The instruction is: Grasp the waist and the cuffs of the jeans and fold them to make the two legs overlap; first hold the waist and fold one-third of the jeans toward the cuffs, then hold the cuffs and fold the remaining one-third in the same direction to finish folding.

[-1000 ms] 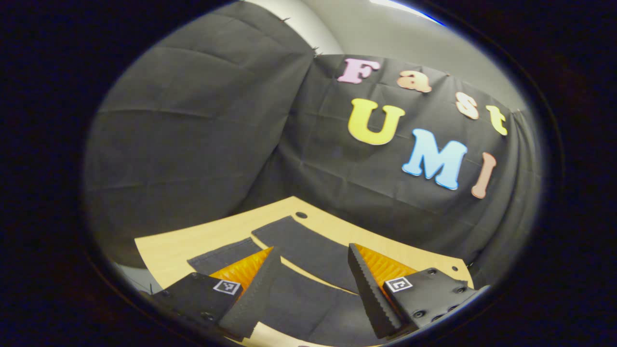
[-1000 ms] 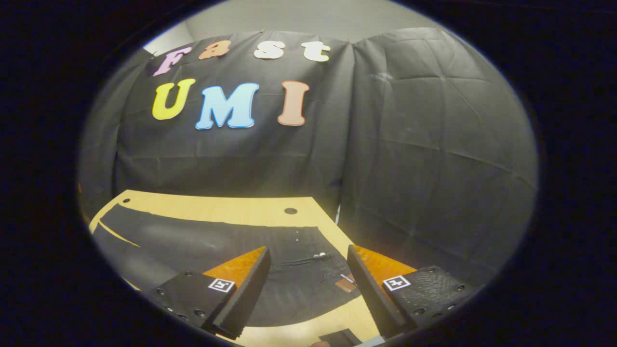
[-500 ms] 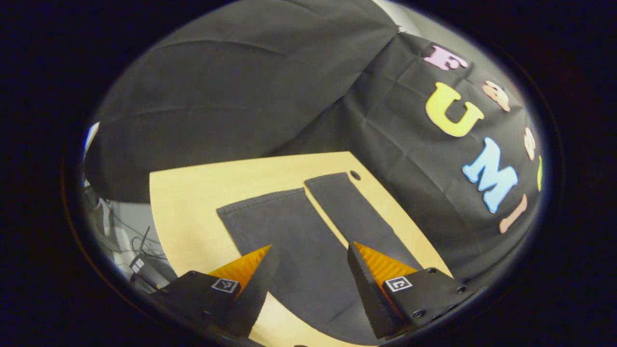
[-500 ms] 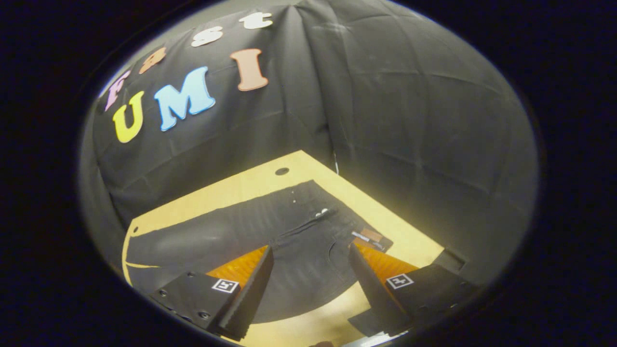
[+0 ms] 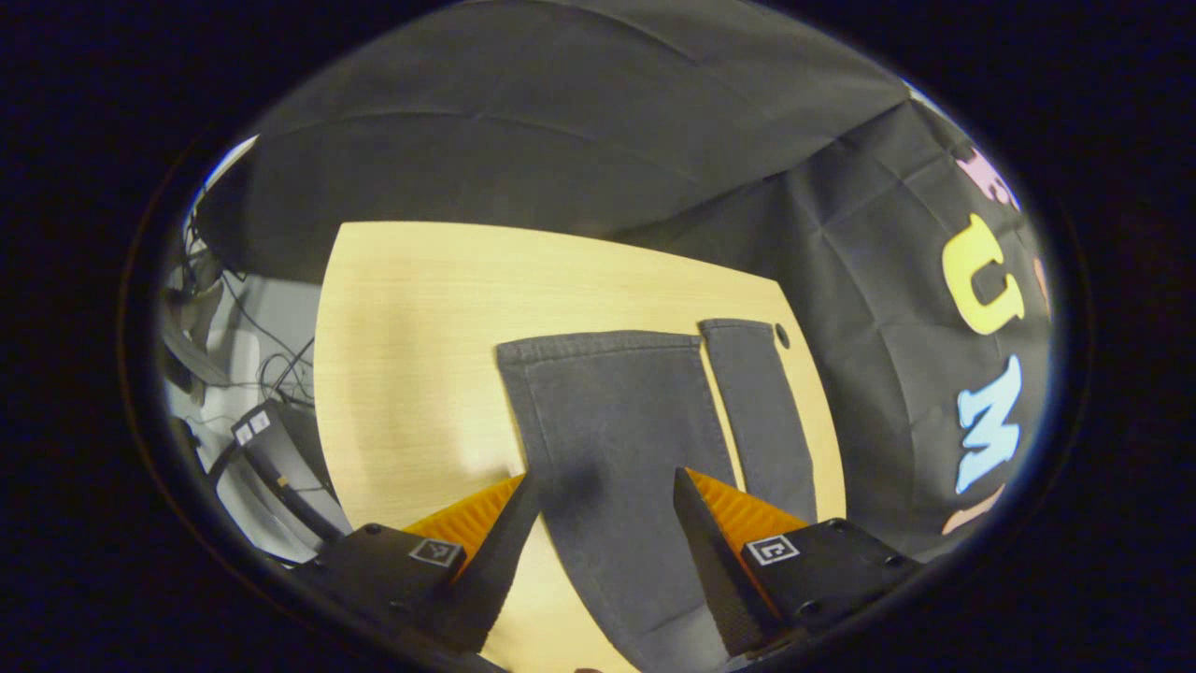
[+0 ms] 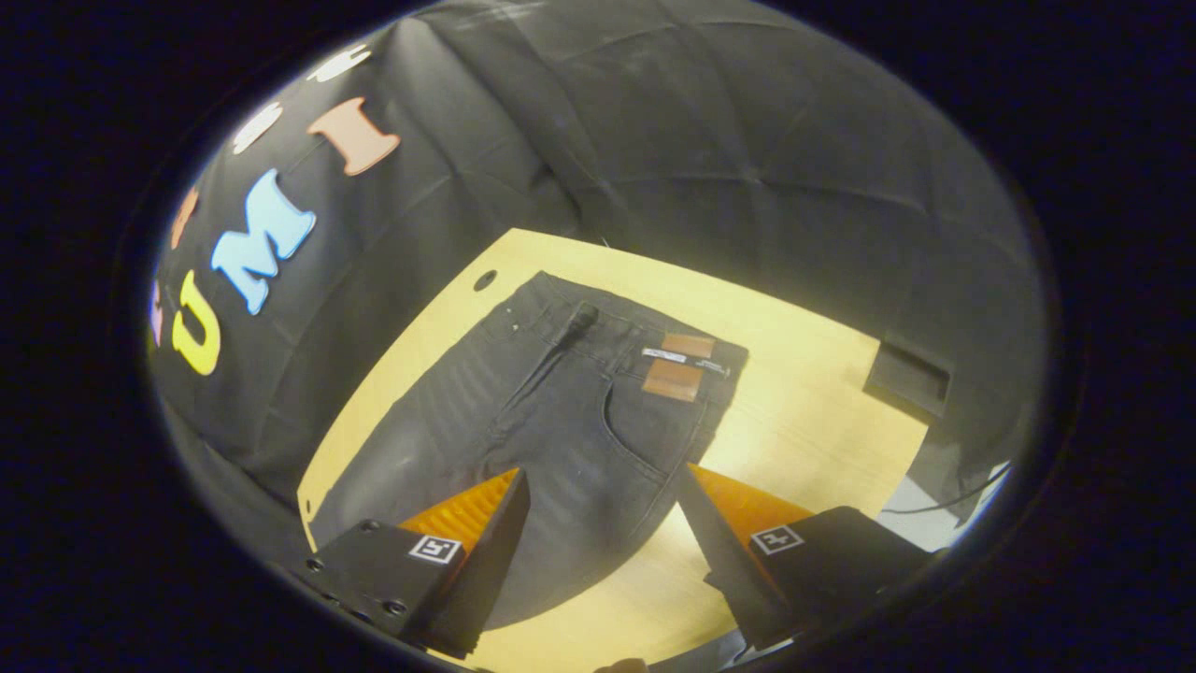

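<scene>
Left gripper view: left gripper [image 5: 598,551] spread above jeans [image 5: 617,421] cuffs. Right gripper [image 6: 603,551] spread above waist [image 6: 645,341]; table [image 5: 411,327].

Both views tipped downward since a second ago: left claw [image 5: 598,505] now over jeans [image 5: 617,421] cuffs, right claw [image 6: 603,509] facing waist, more tabletop [image 5: 420,318] exposed.

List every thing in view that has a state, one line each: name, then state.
jeans: spread flat on the table, unfolded, legs apart side by side, not overlapping.
cuffs: flat, ungrasped.
waist: flat, ungrasped.
left gripper: open, above a leg.
right gripper: open, above the hip area.
table: bears the jeans.
</scene>
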Available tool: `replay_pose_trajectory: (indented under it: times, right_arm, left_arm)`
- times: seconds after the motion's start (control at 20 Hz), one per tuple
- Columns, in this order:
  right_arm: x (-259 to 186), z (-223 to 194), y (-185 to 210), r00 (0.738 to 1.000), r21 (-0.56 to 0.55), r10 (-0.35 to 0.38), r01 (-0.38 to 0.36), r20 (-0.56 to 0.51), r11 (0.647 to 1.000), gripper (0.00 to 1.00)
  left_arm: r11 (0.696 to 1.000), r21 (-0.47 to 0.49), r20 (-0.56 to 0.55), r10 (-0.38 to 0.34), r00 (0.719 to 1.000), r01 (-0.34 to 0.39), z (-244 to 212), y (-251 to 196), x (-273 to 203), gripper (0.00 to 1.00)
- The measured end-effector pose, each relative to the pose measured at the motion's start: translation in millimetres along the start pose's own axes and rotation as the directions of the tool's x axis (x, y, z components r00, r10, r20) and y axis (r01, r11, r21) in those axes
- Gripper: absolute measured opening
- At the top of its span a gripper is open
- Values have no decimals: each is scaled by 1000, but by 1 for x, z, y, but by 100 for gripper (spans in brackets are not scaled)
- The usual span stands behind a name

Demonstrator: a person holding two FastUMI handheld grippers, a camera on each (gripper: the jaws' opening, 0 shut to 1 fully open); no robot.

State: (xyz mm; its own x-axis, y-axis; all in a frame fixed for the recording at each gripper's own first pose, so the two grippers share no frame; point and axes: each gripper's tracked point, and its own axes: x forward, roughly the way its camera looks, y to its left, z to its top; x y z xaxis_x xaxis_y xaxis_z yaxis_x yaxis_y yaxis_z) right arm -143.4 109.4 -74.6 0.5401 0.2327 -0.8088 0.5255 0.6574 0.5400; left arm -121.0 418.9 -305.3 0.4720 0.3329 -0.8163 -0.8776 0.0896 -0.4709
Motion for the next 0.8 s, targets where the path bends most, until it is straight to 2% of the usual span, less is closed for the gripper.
replay_pose_trajectory:
  times: [0.2,0.25,0.3,0.45,0.65,0.8]
  right_arm:
    - [12,-6,-17,998,93,-24,29,-52,995,95]
    - [16,-6,-21,998,111,-26,33,-60,993,96]
    - [19,-6,-24,997,133,-27,36,-68,990,96]
    - [32,-6,-31,996,194,-21,37,-81,980,96]
    - [41,-6,-12,993,246,63,-38,-97,968,96]
    - [50,-10,-3,992,216,67,-42,-110,975,94]
  left_arm:
    - [998,-62,-19,30,999,-31,2,16,25,95]
    - [997,-72,-23,29,999,-31,3,22,30,99]
    - [997,-79,-28,19,999,-21,2,24,32,94]
    - [998,-58,-30,7,1000,-9,2,21,38,94]
    - [999,-45,-39,-19,999,17,1,9,44,94]
    - [998,-44,-41,-45,998,43,-1,-1,52,94]
